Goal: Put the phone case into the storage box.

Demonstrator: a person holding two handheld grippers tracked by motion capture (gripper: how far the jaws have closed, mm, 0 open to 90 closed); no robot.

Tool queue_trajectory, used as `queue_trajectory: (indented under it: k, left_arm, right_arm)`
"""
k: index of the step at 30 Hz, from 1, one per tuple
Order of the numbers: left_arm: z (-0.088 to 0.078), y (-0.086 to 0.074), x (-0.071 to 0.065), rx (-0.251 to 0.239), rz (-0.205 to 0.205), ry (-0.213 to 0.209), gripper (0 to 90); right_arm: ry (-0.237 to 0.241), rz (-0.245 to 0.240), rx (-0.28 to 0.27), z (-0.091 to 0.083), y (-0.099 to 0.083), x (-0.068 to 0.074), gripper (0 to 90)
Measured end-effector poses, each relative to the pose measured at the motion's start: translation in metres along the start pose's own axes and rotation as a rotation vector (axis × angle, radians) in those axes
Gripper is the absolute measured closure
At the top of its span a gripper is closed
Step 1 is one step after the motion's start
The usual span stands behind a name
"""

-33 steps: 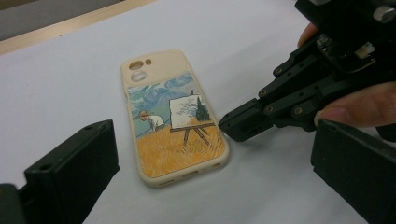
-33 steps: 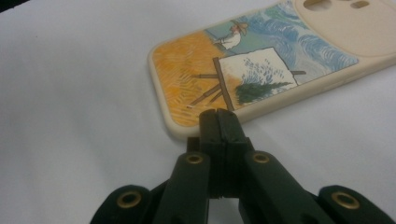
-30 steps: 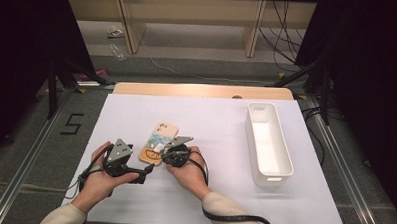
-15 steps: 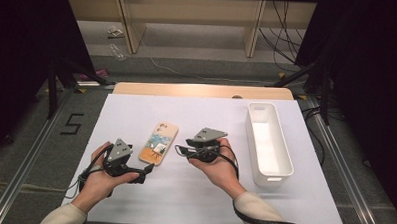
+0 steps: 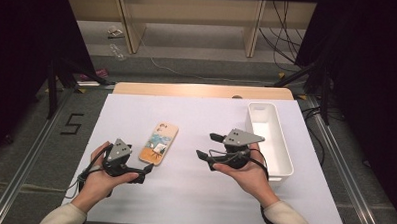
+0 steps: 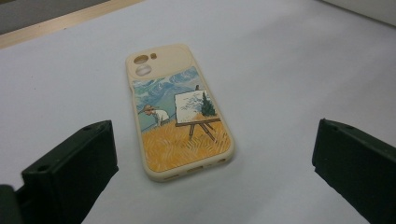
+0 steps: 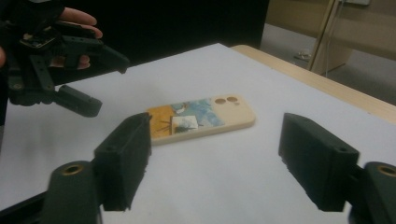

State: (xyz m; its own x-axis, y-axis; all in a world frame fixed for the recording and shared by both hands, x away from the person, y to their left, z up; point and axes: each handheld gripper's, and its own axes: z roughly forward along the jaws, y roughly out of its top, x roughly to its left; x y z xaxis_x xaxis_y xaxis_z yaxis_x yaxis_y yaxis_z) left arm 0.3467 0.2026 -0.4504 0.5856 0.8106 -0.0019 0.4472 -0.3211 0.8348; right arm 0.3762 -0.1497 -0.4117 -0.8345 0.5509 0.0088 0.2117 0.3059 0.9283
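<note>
The left gripper point(image 5: 143, 173) is held just left of the phone case point(image 5: 158, 143), jaws apart and empty. The case lies flat on the table point(image 5: 193, 192). The right gripper point(image 5: 209, 147) has been drawn back from it toward the white bin point(image 5: 285, 150), jaws apart; the case seems released.

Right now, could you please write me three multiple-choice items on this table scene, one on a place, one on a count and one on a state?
1. Where does the phone case lie?
A. in the white bin
B. flat on the table, between the two tongs
C. on the floor

2. How many bins stand on the table?
A. one
B. two
C. three

3. How are the right tongs?
A. shut on the case
B. shut, empty
C. open, empty

Answers: 1 B, white tabletop all around it; 2 A, a single white bin at the right; 3 C, jaws wide apart, nothing between.
</note>
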Motion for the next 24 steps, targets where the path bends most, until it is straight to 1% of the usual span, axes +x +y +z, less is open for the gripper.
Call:
queue_trajectory:
  k: [2, 3, 4, 5, 6, 9, 10, 11, 12, 15, 16, 18, 24]
  left_arm:
    - [0.000, 0.000, 0.000, 0.002, 0.002, 0.000, 0.0]
    - [0.000, 0.000, 0.000, 0.002, 0.002, 0.000, 0.0]
    - [0.001, 0.000, 0.000, 0.003, 0.003, 0.002, 0.0]
    - [0.001, 0.000, -0.001, 0.006, -0.002, 0.002, 0.0]
    - [0.001, 0.000, -0.001, 0.014, 0.000, 0.001, 0.0]
    - [0.002, 0.001, -0.003, 0.013, -0.003, 0.003, 0.0]
    - [0.002, 0.001, -0.003, 0.013, -0.003, 0.003, 0.0]
    - [0.003, 0.002, -0.003, 0.017, -0.005, 0.003, 0.0]
    - [0.004, 0.004, -0.004, 0.021, -0.017, -0.002, 0.0]
    - [0.005, 0.006, -0.005, 0.022, -0.018, 0.006, 0.0]
    - [0.006, 0.008, -0.005, 0.022, -0.019, 0.009, 0.0]
    - [0.010, 0.011, -0.006, 0.023, -0.024, 0.012, 0.0]
    - [0.018, 0.016, -0.005, 0.029, -0.029, 0.028, 0.0]
  right_arm:
    - [-0.001, -0.007, -0.004, -0.009, -0.003, -0.001, 19.6]
    - [-0.001, -0.007, -0.004, -0.009, -0.003, -0.001, 19.6]
    - [0.003, -0.005, -0.004, -0.013, -0.005, -0.002, 18.6]
    - [0.000, -0.010, -0.009, -0.022, -0.008, -0.003, 16.9]
    - [-0.004, -0.012, -0.011, -0.026, -0.009, -0.003, 16.6]
    - [-0.018, -0.009, -0.015, -0.038, -0.014, -0.003, 16.0]
    - [-0.018, -0.009, -0.015, -0.038, -0.014, -0.003, 16.0]
    - [-0.027, -0.011, -0.019, -0.045, -0.017, -0.003, 15.8]
    - [-0.035, -0.012, -0.022, -0.048, -0.018, -0.002, 15.8]
    - [-0.046, -0.015, -0.026, -0.057, -0.022, -0.002, 15.8]
    - [-0.046, -0.015, -0.026, -0.057, -0.022, -0.002, 15.8]
    - [-0.053, -0.013, -0.037, -0.065, -0.025, -0.002, 15.7]
    - [-0.069, -0.006, -0.041, -0.075, -0.032, -0.003, 15.7]
